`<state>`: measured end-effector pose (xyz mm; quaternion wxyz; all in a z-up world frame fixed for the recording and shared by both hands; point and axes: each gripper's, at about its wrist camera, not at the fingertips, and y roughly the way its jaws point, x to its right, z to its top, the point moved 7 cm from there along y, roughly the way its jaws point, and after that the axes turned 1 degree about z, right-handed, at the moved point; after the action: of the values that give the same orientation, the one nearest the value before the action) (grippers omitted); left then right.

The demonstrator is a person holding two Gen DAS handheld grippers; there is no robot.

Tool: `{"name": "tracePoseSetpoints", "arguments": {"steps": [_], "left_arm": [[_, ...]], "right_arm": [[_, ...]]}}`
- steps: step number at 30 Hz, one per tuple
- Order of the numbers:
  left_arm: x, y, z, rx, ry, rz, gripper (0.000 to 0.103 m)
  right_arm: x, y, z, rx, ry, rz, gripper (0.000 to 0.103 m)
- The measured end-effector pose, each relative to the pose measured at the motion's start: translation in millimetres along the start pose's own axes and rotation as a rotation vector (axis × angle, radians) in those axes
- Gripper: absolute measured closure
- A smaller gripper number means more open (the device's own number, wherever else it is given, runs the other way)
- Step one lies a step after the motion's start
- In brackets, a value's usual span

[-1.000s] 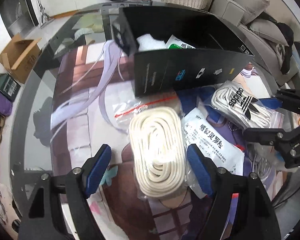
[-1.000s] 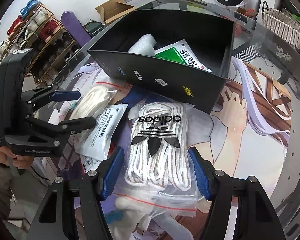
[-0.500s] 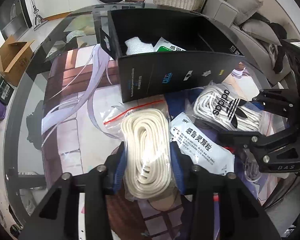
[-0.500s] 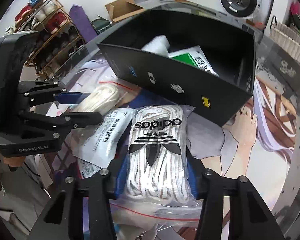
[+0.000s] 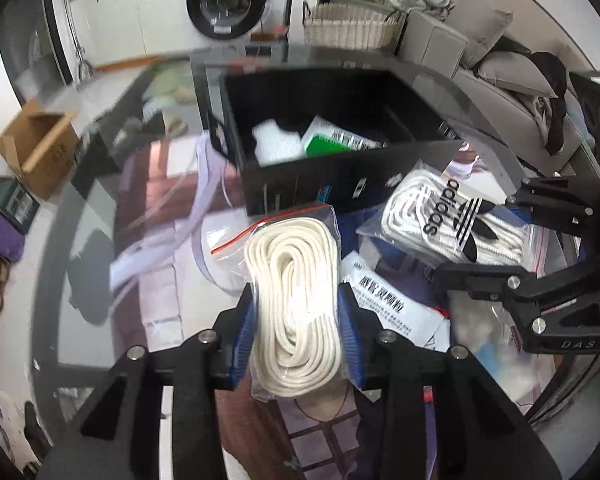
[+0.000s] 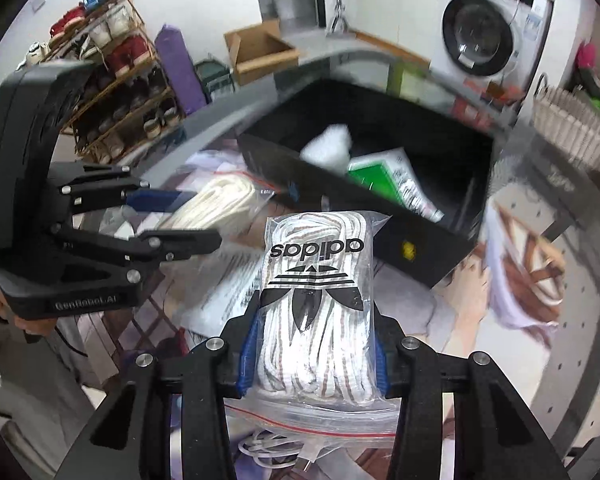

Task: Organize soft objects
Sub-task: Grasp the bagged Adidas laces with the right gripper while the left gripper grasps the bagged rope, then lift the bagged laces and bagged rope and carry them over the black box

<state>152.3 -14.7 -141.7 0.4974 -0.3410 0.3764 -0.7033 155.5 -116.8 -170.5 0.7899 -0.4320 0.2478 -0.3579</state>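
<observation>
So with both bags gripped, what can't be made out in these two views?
- Black box floor, both views: its near wall hides most of it beyond the white foam and green packet.
- White sachet print, both views: motion-blurred.
- Left gripper and right gripper: the cream rope bag and the adidas lace bag cover the pad faces.

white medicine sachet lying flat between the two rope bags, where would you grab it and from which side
Judging from its pose, take the white medicine sachet by its free edge nearest the black box, coming steeply from above. It is thin and lies flat, so only an edge gives the jaws purchase; the cream rope bag crowds one long side, and its other end is tucked among other packets.
</observation>
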Motion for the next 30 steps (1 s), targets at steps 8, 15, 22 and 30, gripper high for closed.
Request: {"name": "tracePoseSetpoints", "arguments": {"steps": [8, 15, 22, 30], "left_arm": [[11.9, -39.7, 14.0, 0.207, 0.089, 0.035, 0.068], [12.8, -90.8, 27.9, 0.446, 0.065, 0.034, 0.071], [14.4, -58.4, 24.4, 0.295, 0.13, 0.073, 0.022], [-5.8, 9.4, -4.3, -0.036, 0.181, 0.048, 0.022]], "right_arm": [[-4.6, -52.9, 21.7, 0.239, -0.001, -0.047, 0.058], [-7.4, -98.2, 34.8, 0.431, -0.025, -0.119, 0.058], [-9.3, -85.2, 31.9, 0.376, -0.009, -0.089, 0.058], [-2.0, -58.2, 17.8, 0.294, 0.031, -0.06, 0.058]]}}
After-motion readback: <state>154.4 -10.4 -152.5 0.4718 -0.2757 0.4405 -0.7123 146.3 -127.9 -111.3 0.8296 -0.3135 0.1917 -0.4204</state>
